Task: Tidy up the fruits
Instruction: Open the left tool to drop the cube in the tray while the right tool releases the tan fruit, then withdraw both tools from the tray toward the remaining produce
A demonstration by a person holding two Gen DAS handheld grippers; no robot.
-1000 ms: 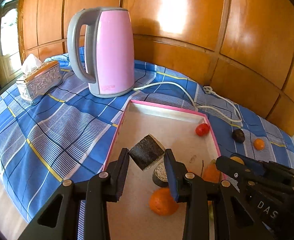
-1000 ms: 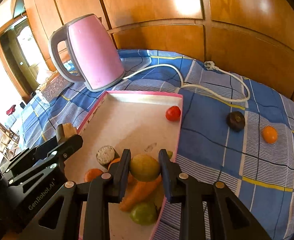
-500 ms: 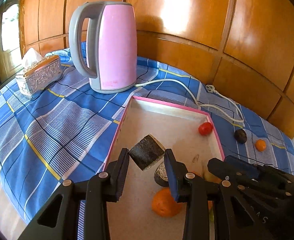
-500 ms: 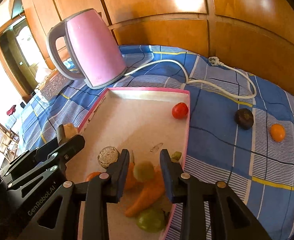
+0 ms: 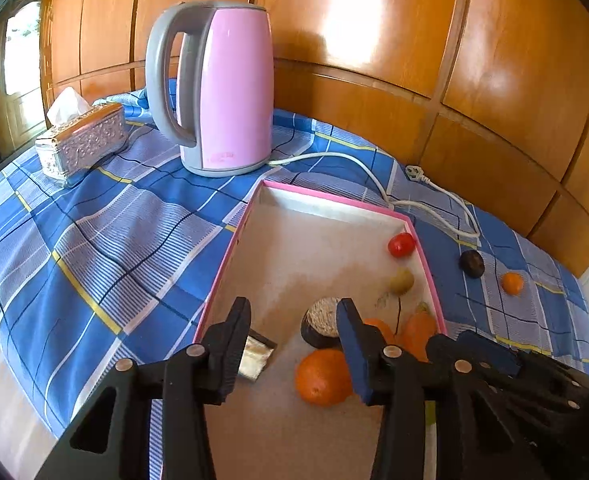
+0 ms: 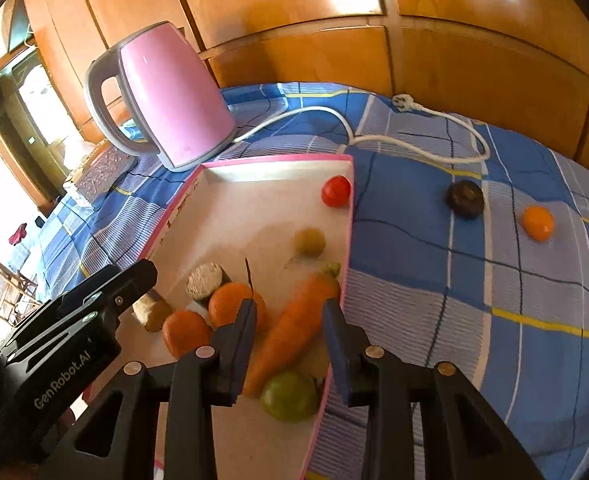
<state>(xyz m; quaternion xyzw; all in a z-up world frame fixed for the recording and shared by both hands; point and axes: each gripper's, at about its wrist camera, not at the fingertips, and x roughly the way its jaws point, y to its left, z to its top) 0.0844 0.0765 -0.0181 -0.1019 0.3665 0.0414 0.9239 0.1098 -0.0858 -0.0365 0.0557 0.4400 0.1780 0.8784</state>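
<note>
A blue plaid tablecloth (image 5: 106,240) with yellow and white lines covers the table, and glossy wooden wall panels (image 5: 374,40) close in behind it from 10 to 2 o'clock. At 11 o'clock stands a pink electric kettle (image 5: 222,92), its white power cord (image 5: 374,176) trailing toward 2 o'clock. A silver tissue box (image 5: 80,142) sits at 9 o'clock beside a bright doorway.

The pink-rimmed tray (image 5: 318,200) lies at centre. Inside it are a red tomato (image 5: 400,245) at its 1 o'clock corner, a yellow-green fruit (image 6: 309,242), 2 oranges (image 6: 234,306), a carrot (image 6: 294,328), a green fruit (image 6: 290,396) and a dark block (image 5: 256,354) near the left wall. On the cloth at 2 o'clock, outside the tray, rest a dark round fruit (image 6: 465,199) and a small orange fruit (image 6: 537,222).

The left gripper (image 5: 294,332) hangs wide apart over the tray, holding nothing. The right gripper (image 6: 288,332) is likewise spread wide above the carrot, empty.
</note>
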